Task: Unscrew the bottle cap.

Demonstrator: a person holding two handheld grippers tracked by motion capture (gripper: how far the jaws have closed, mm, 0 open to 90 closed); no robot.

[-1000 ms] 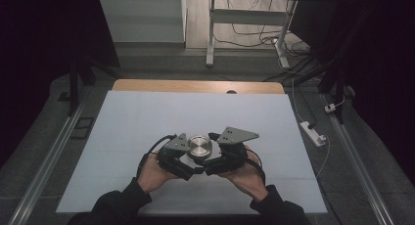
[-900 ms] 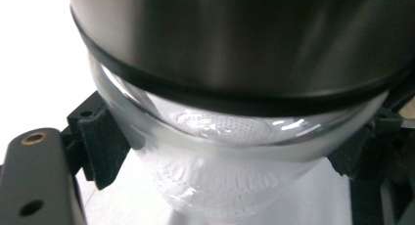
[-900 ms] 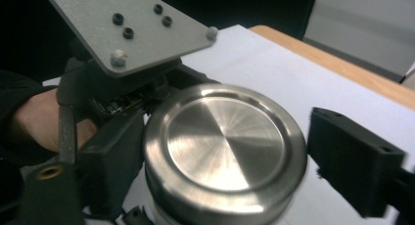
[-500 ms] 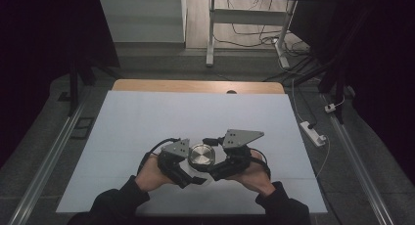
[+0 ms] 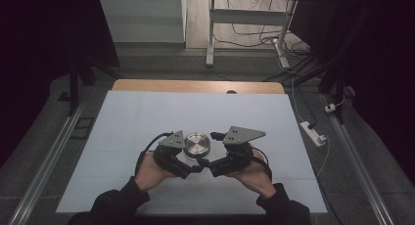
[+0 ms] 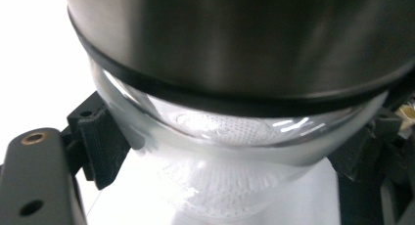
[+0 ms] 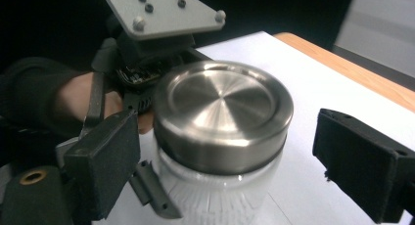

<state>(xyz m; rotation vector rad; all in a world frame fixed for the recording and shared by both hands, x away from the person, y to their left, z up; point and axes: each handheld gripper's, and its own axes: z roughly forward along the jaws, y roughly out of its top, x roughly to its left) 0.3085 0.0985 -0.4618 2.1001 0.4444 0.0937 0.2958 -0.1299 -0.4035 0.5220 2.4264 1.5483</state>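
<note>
A clear glass jar with a brushed steel lid stands on the white table top, near its front. My left gripper comes in from the left and is shut on the jar's glass body below the lid, one pad on each side. My right gripper reaches in from the right at lid height. Its jaws have just been opening. The lid sits between them, with one pad close beside it and the other well clear.
The table's wooden far edge lies beyond the white sheet. A white power strip lies on the floor to the right. Metal rails run along both sides. Desk legs and cables stand behind.
My right gripper has shifted slightly to the right and its grey plate has turned a little. The jar and my left gripper stay about where they were.
</note>
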